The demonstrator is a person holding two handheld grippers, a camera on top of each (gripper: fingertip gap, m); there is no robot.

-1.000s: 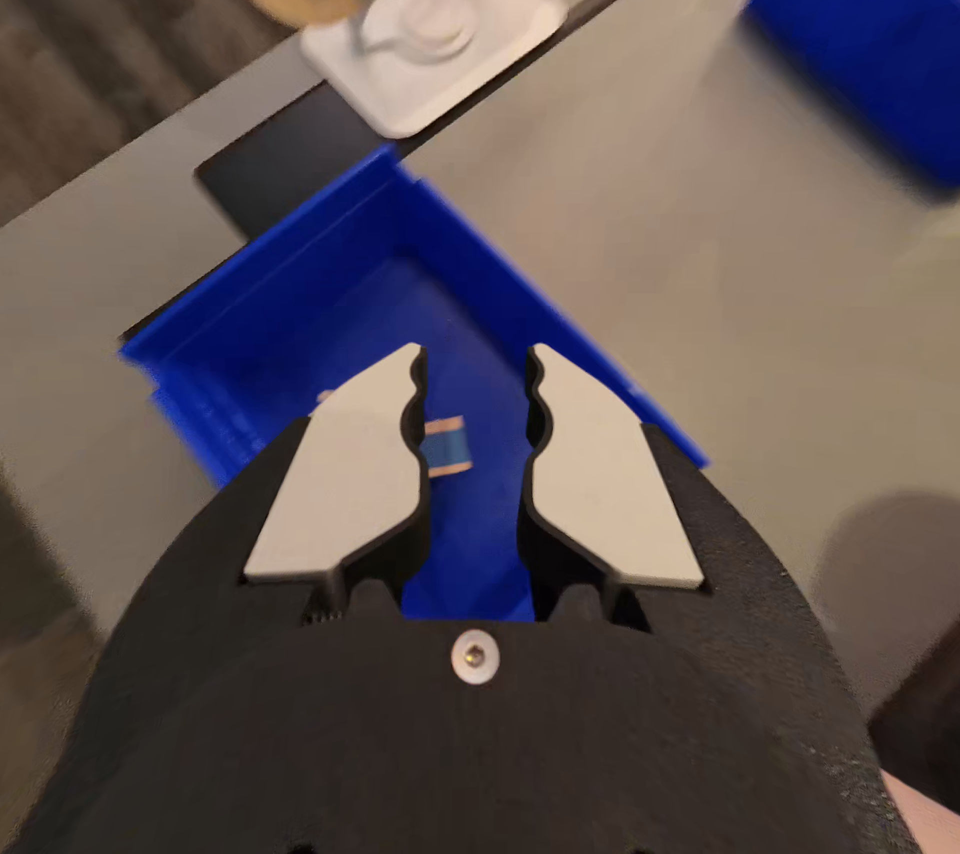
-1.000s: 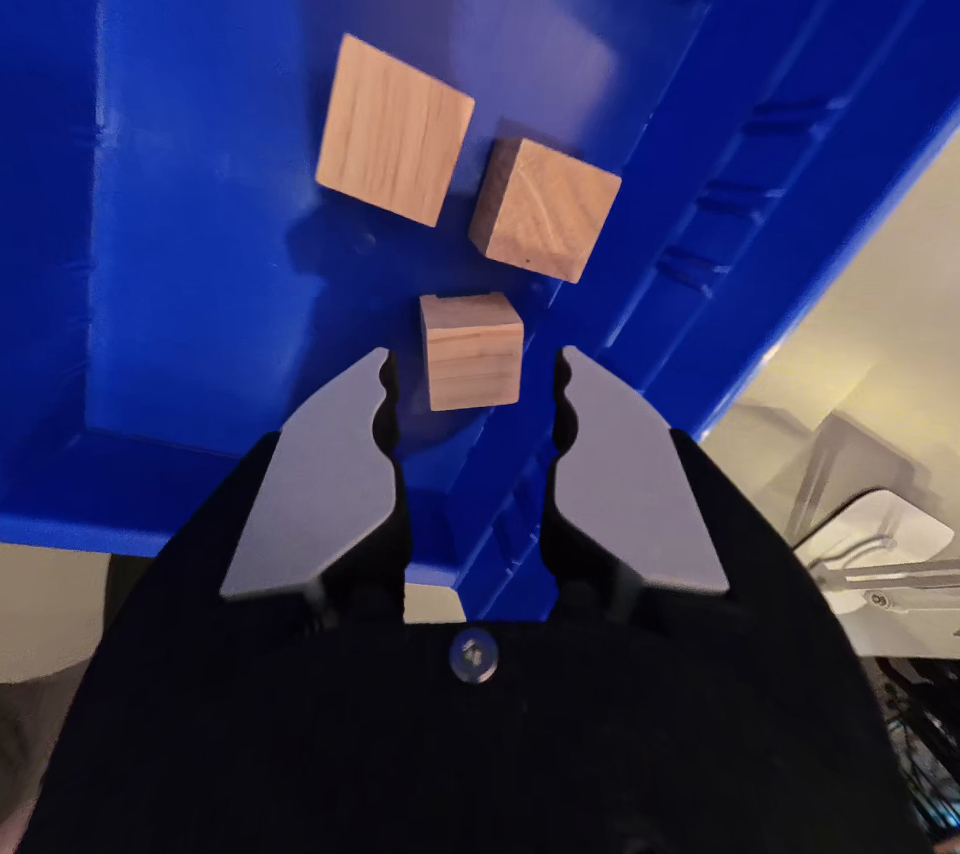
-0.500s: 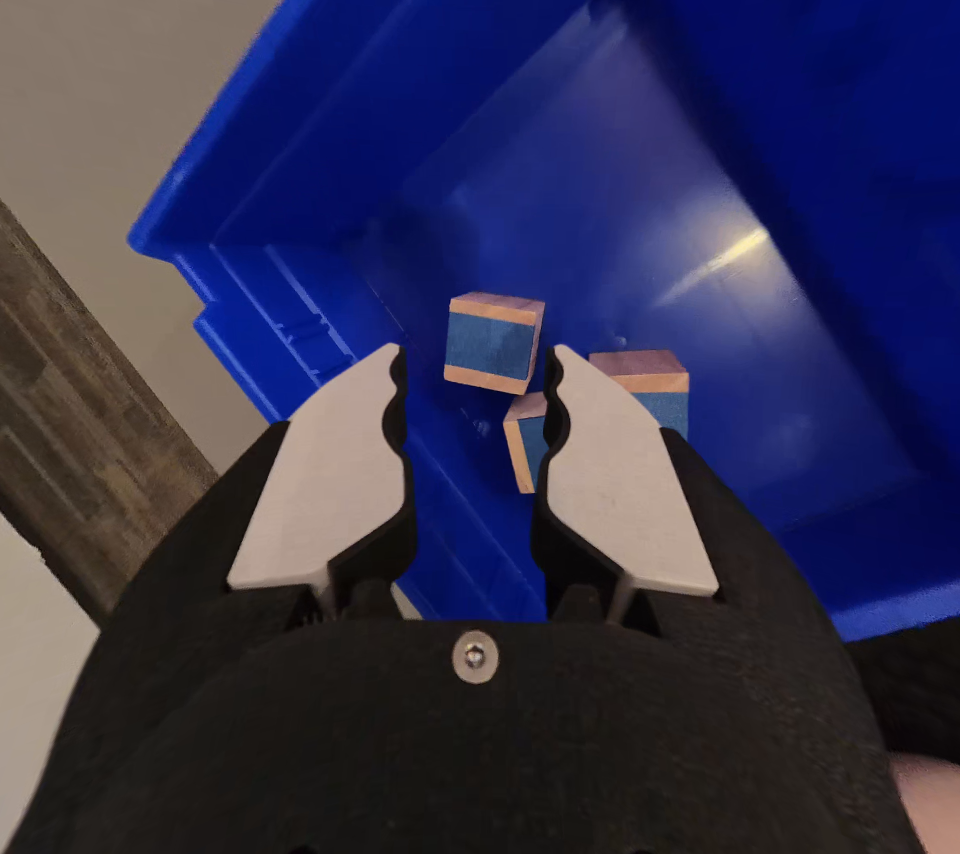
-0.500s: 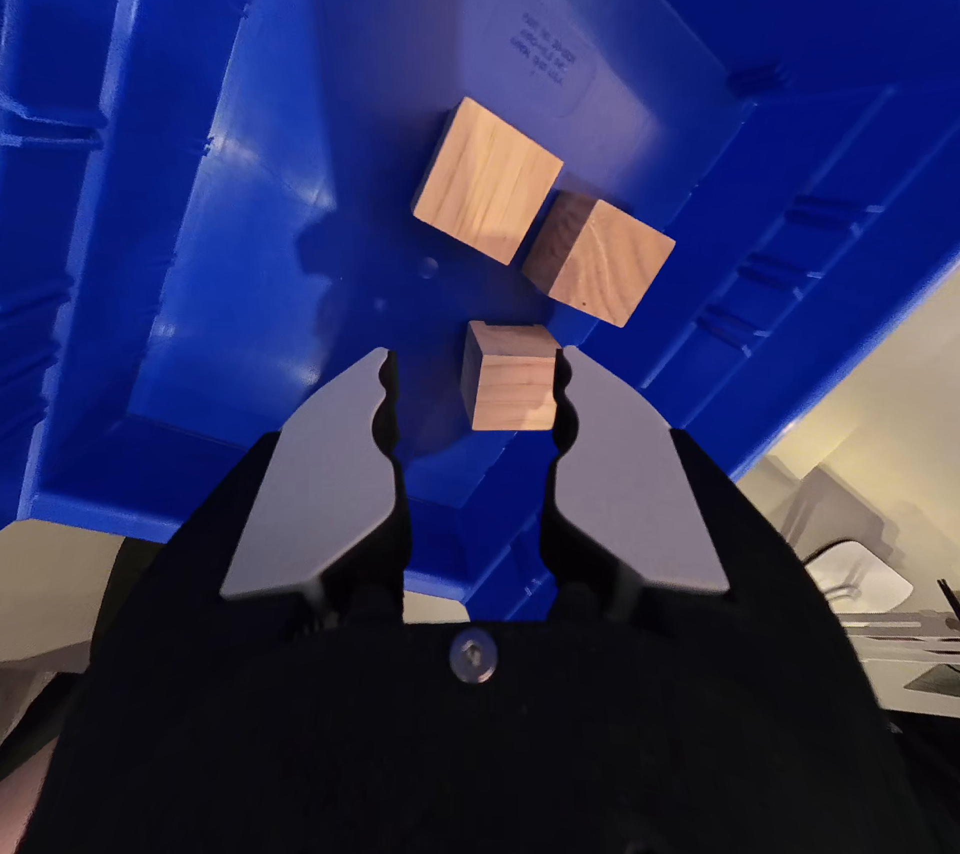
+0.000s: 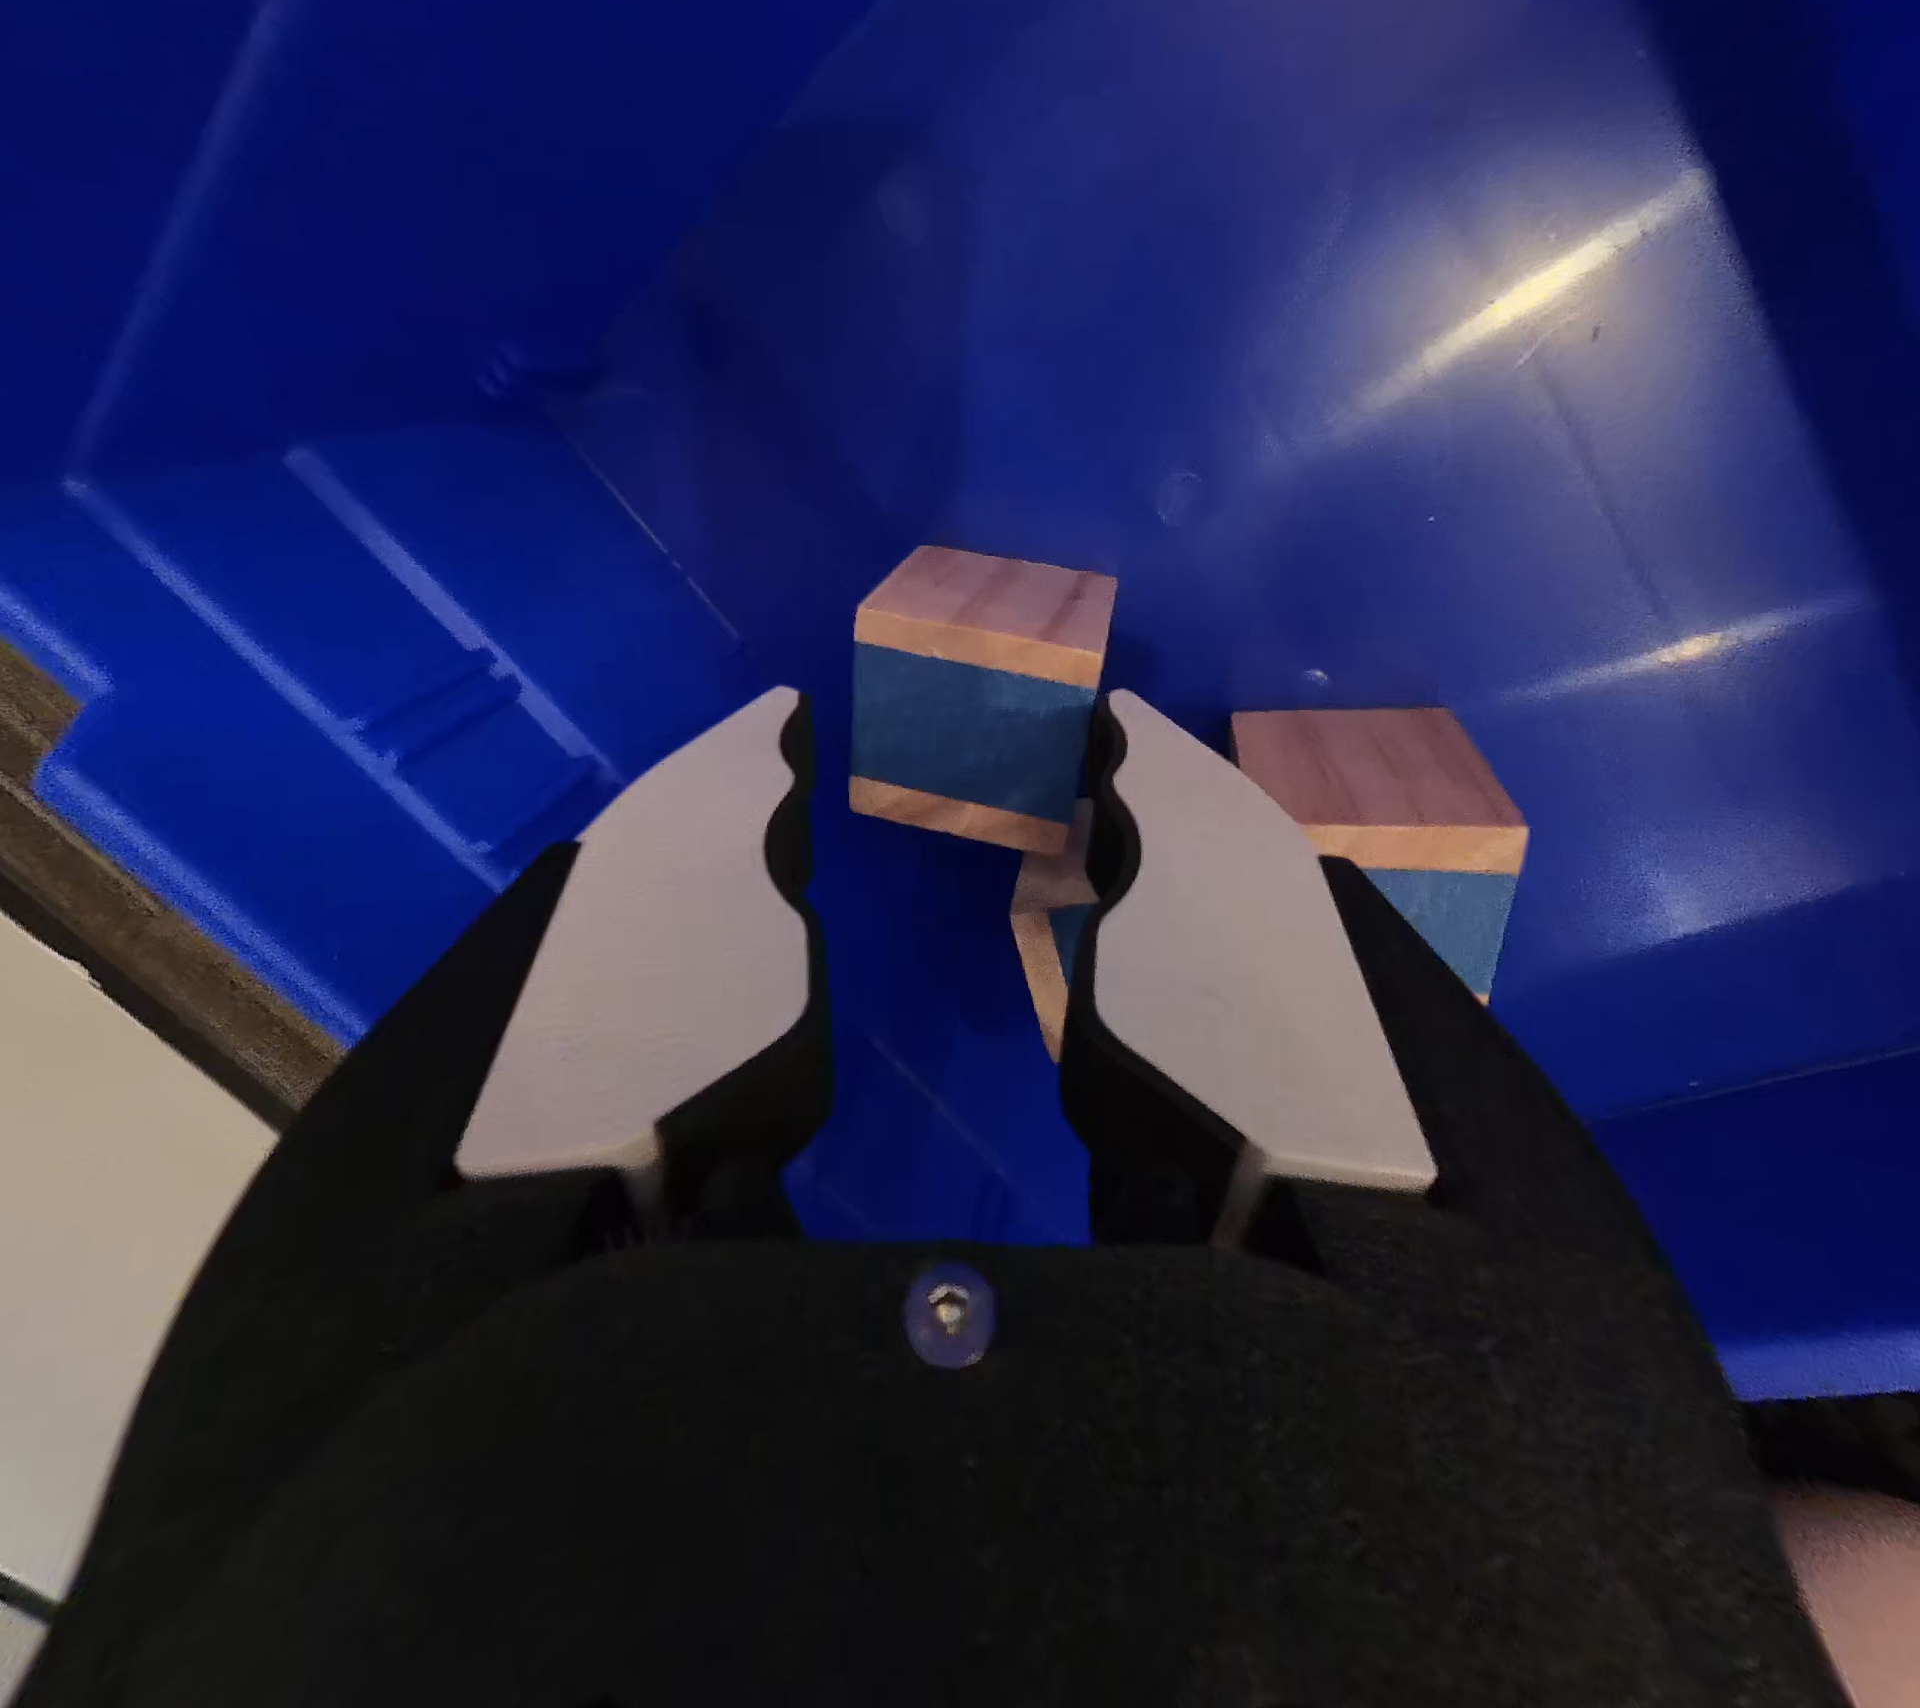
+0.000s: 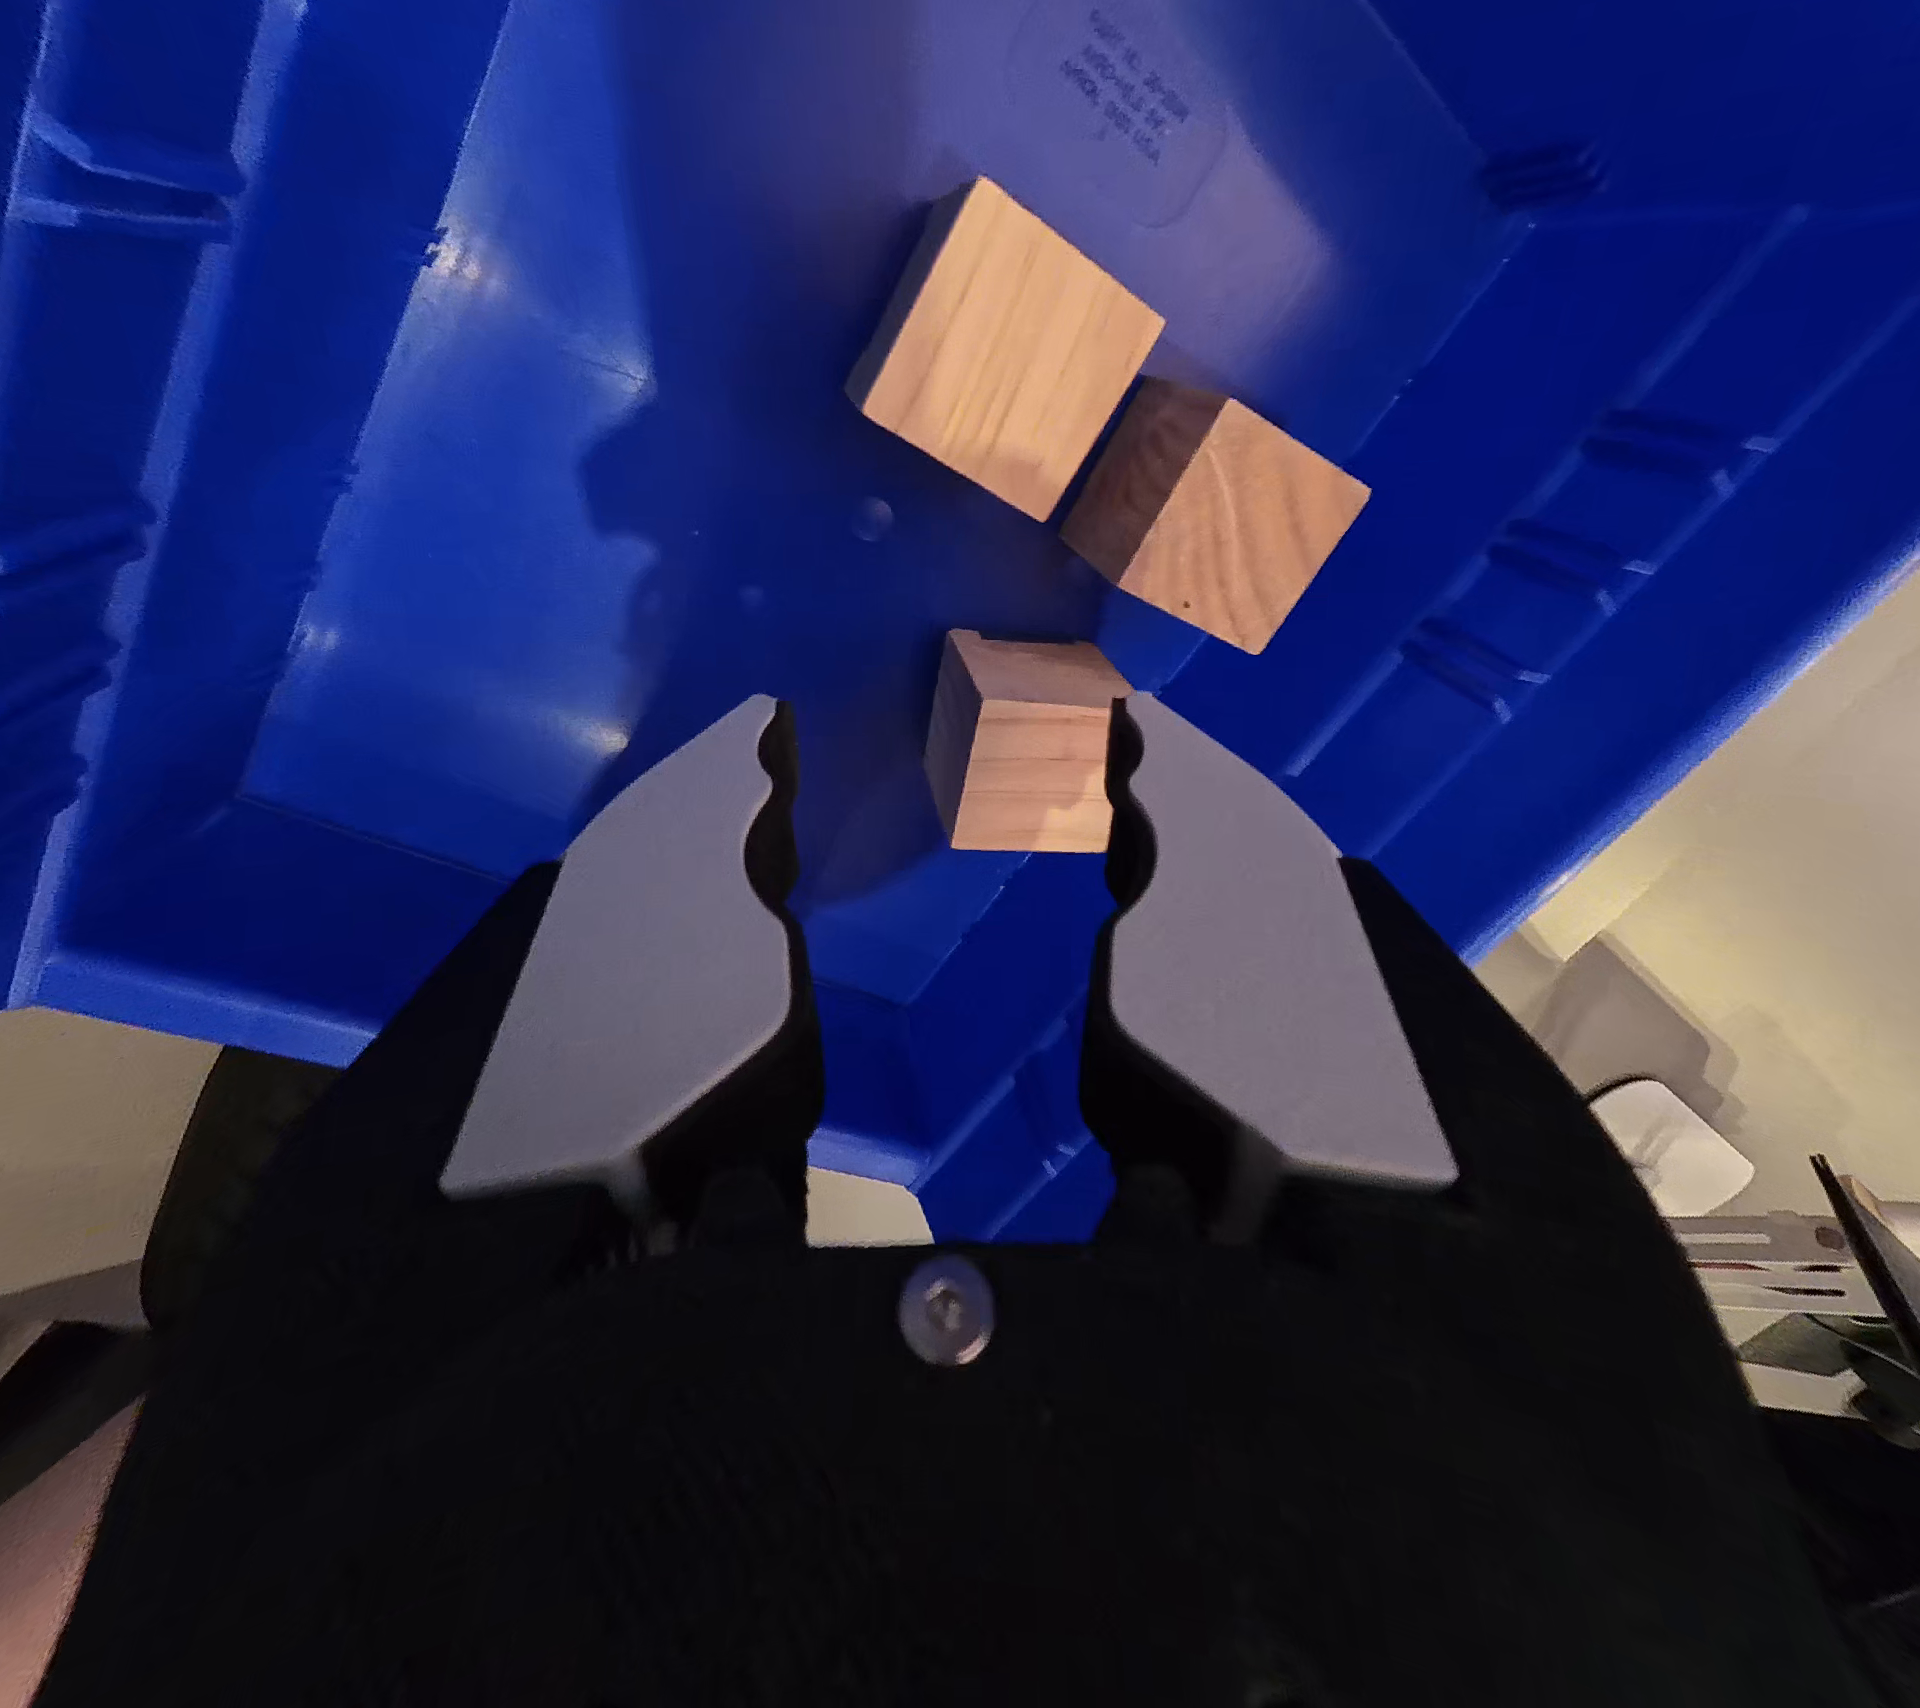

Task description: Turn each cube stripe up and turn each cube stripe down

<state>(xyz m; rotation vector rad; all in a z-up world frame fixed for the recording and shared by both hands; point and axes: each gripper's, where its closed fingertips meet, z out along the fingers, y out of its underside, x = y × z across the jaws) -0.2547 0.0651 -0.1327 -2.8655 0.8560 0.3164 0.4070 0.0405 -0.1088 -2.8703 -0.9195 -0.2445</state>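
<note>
In the left wrist view, three wooden cubes lie in a blue bin point(image 5: 1351, 204). The nearest striped cube point(image 5: 971, 702) shows a blue stripe on its side, just ahead of my open left gripper point(image 5: 951, 718). A second striped cube point(image 5: 1382, 837) lies to the right. A third cube point(image 5: 1049, 941) is partly hidden behind the right finger. In the right wrist view, three plain-faced cubes lie in another blue bin point(image 6: 520, 308). The small cube point(image 6: 1023, 744) sits between the tips of my open right gripper point(image 6: 945, 723), against the right finger. Two cubes point(image 6: 1003, 349) point(image 6: 1226, 515) lie farther in.
In the left wrist view a pale table point(image 5: 94, 1139) and dark floor strip point(image 5: 114, 920) show at the lower left. In the right wrist view the pale table point(image 6: 1714, 827) and a white stand base point(image 6: 1673, 1149) lie to the right of the bin.
My left gripper has moved down into its bin and closer to the striped cube. My right gripper has moved nearer its bin's floor, and the small cube now sits beside its right finger.
</note>
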